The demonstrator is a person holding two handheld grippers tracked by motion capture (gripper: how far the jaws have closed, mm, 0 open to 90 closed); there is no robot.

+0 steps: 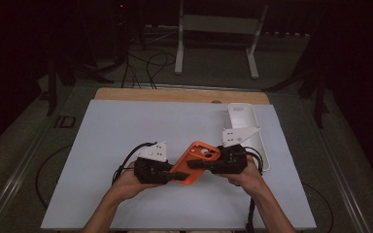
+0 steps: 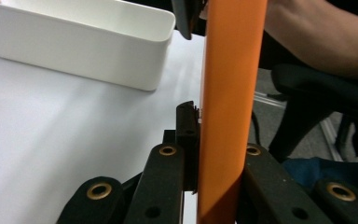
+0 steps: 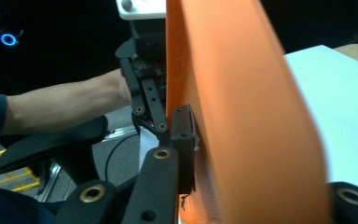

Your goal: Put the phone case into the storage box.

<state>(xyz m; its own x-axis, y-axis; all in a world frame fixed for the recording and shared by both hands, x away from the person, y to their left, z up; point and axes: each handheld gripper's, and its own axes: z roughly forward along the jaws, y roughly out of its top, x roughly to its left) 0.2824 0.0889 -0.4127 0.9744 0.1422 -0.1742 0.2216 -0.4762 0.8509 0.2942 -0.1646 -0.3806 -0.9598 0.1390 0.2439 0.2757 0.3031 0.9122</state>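
Note:
An orange phone case (image 1: 197, 163) hangs tilted above the white table top (image 1: 126, 141), held at both ends. My left gripper (image 1: 177, 175) is shut on its lower near end; in the left gripper view the case (image 2: 228, 93) stands edge-on between the black jaws of the left gripper (image 2: 216, 135). My right gripper (image 1: 195, 164) is clamped on the upper end by the camera cut-out. In the right gripper view the case (image 3: 242, 116) lies against the left pad of the right gripper (image 3: 261, 158), and the left gripper (image 3: 144, 93) shows behind it.
A long white bin (image 1: 245, 121) lies at the table's right, close behind the right hand, and the bin (image 2: 84, 51) shows beyond the left jaws. A wooden strip (image 1: 175, 94) borders the far edge. A white stand (image 1: 213, 29) and cables sit on the floor beyond.

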